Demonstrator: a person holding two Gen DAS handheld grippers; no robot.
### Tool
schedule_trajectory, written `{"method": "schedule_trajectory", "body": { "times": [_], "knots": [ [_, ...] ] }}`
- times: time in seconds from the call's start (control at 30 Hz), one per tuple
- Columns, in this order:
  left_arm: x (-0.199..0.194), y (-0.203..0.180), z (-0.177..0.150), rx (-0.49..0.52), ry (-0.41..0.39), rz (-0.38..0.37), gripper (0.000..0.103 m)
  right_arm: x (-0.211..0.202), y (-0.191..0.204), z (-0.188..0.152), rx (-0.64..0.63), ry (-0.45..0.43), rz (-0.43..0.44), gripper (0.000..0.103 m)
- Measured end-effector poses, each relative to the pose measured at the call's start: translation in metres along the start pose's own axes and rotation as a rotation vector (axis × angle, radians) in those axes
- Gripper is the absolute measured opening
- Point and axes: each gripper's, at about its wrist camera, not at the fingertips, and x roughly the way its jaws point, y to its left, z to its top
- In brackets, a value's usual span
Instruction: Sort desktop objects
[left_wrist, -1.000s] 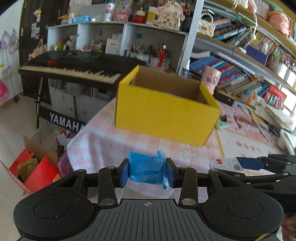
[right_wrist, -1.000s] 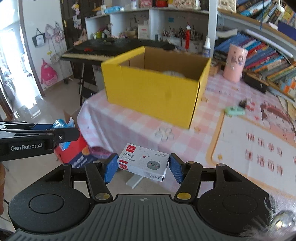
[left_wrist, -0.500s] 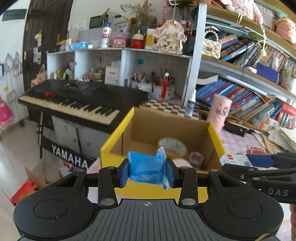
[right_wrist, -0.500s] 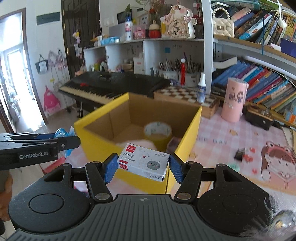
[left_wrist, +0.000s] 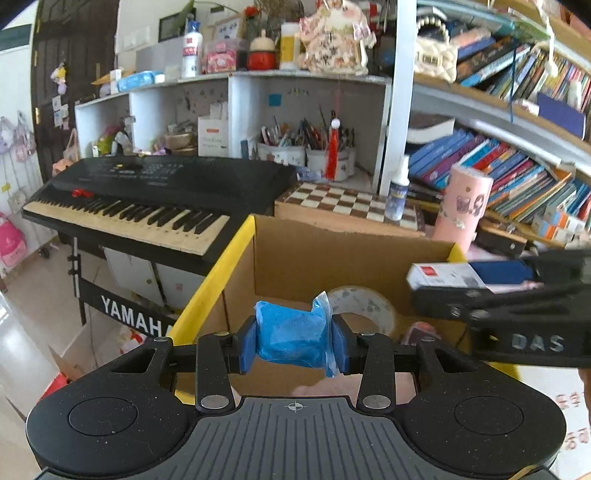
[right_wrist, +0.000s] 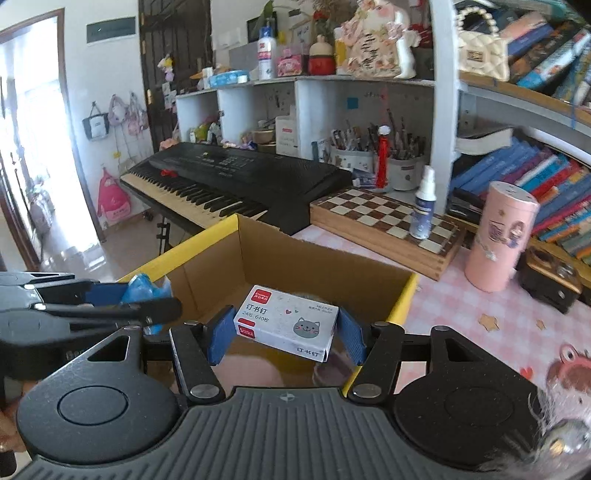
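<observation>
My left gripper (left_wrist: 294, 343) is shut on a crumpled blue packet (left_wrist: 291, 338) and hangs over the open yellow cardboard box (left_wrist: 212, 284). My right gripper (right_wrist: 286, 336) is shut on a white staple box with a cat face (right_wrist: 286, 326), above the same yellow box (right_wrist: 400, 301). A roll of tape (left_wrist: 364, 308) lies inside the box. In the left wrist view the right gripper (left_wrist: 476, 277) shows at the right with the staple box (left_wrist: 441, 275). In the right wrist view the left gripper (right_wrist: 147, 299) reaches in from the left with the blue packet (right_wrist: 142, 288).
A black keyboard (left_wrist: 147, 199) stands beyond the box to the left. A chessboard case (right_wrist: 384, 229), a spray bottle (right_wrist: 423, 208) and a pink canister (right_wrist: 500, 240) sit on the pink checked tablecloth (right_wrist: 517, 328) behind and right of the box. Bookshelves (left_wrist: 498, 166) fill the right side.
Both grippers have moved forward from the table's near edge to above the open yellow box, each still gripping its object. The inside of the box, with the tape roll, has come into view.
</observation>
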Motion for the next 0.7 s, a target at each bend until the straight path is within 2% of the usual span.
{"method": "schedule_trajectory", "body": {
  "times": [0.17,0.33,0.5,0.67,0.7],
  "knots": [
    [0.033,0.004,0.002,0.028,0.103,0.02,0.039,0.047,0.001,0.017,-0.084,0.081,0.022,0.057],
    [0.058,0.002,-0.002,0.087,0.223,0.004,0.039,0.089,0.006,0.023,-0.214,0.198,0.034,0.057],
    [0.063,-0.001,-0.002,0.125,0.25,0.003,0.041,0.115,0.011,0.022,-0.291,0.32,0.064,0.057],
    [0.061,0.001,-0.002,0.119,0.24,-0.012,0.043,0.123,0.007,0.019,-0.268,0.364,0.059,0.057],
    [0.06,0.001,-0.002,0.116,0.235,-0.014,0.048,0.123,0.007,0.019,-0.268,0.363,0.06,0.057]
  ]
}}
